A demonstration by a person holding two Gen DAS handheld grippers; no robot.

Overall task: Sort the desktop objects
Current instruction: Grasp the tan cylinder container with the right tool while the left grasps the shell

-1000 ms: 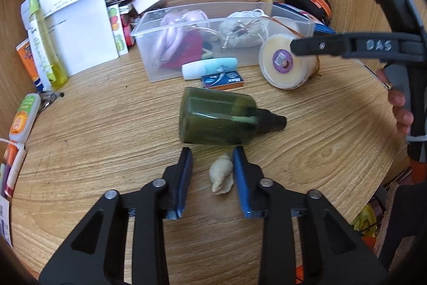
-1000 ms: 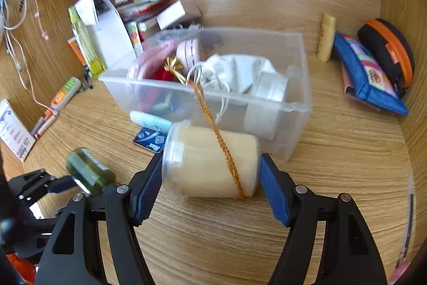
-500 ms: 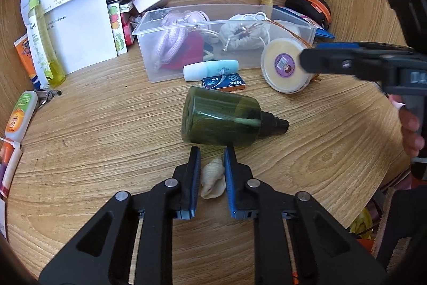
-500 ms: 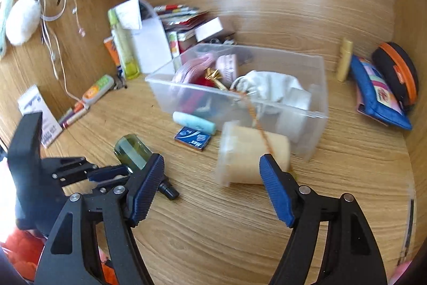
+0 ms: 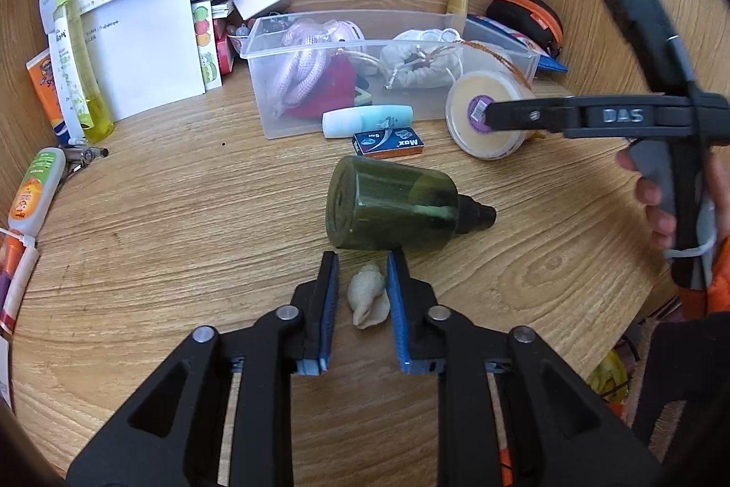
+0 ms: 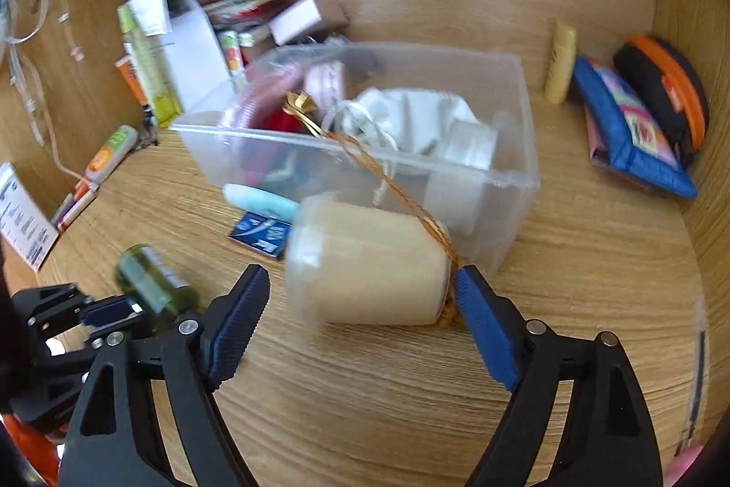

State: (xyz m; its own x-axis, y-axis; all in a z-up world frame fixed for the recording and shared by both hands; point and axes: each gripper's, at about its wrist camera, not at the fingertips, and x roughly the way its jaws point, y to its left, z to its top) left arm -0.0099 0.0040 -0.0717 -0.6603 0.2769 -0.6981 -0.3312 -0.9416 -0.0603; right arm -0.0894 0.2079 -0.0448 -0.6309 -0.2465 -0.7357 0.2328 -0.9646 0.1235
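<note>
On a cluttered wooden desk, the left gripper hovers low over a small cream seashell, its blue-padded fingers parted on either side of the shell with a narrow gap showing on both sides; nothing is clasped. Just beyond the fingertips a dark green bottle lies on its side, black cap pointing toward the desk's right edge.

Toward the back of the desk stands a clear plastic bin holding a pale pink rope, a red item and a white drawstring pouch. Against the bin's front wall lie a pale blue tube and, just in front of that, a small blue-and-orange box.

At the bin's right front corner a cream-coloured jar lies on its side on the desk, a braided orange cord trailing from the bin over it. The right gripper straddles this jar with its jaws spread wide, neither blue pad visibly pressing the jar; the right-hand pad sits just beside the jar's end, though motion blur leaves contact uncertain.

Along the desk's left edge stand a folded white paper and a tall yellow-green bottle; a blue pouch and an orange-trimmed black case rest in the far right corner.
</note>
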